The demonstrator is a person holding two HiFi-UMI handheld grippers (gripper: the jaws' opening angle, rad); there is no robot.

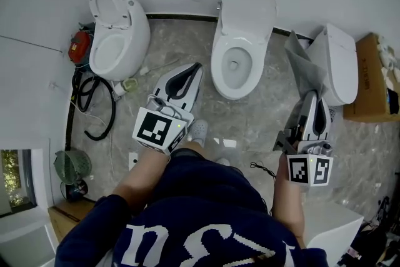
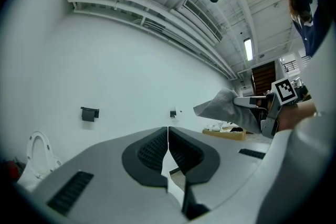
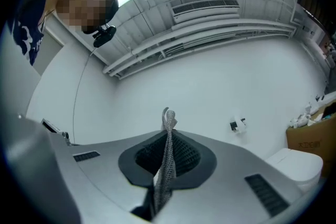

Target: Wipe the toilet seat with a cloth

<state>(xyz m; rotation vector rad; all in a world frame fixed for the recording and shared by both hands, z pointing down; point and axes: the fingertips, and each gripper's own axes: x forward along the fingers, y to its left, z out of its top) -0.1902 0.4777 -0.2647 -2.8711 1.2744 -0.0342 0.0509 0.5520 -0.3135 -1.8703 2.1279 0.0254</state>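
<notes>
Grey woven cloth [image 1: 304,62]: pinched between the jaws of the right gripper [image 1: 311,100], a fold standing up past the tips and the rest hanging loose. It is held off the floor, in front of the left flank of the white toilet with closed lid [image 1: 340,62] near the floor's back right corner. The cloth touches no seat.

White open toilet [image 1: 240,40]: at the middle of the floor's back edge, lid raised against the wall. Its oval seat ring [image 1: 216,65] lies down round the bowl, bare, and the cloth is well to its right.

Left gripper [image 1: 194,69]: jaws pressed together with nothing between them, tips pointing toward the open toilet's left side, just short of it.

Third white toilet, seat up [image 1: 115,34]: by the back left corner.

- Red canister-like object [image 1: 79,47] against its left side.
- Coiled black hose [image 1: 94,103] along the floor's left edge, a round green object [image 1: 72,166] below it.
- Brown cardboard box [image 1: 369,81] at the right edge, beside the closed toilet.
- Grey marbled floor [image 1: 262,115] between grippers and open toilet carries nothing.
</notes>
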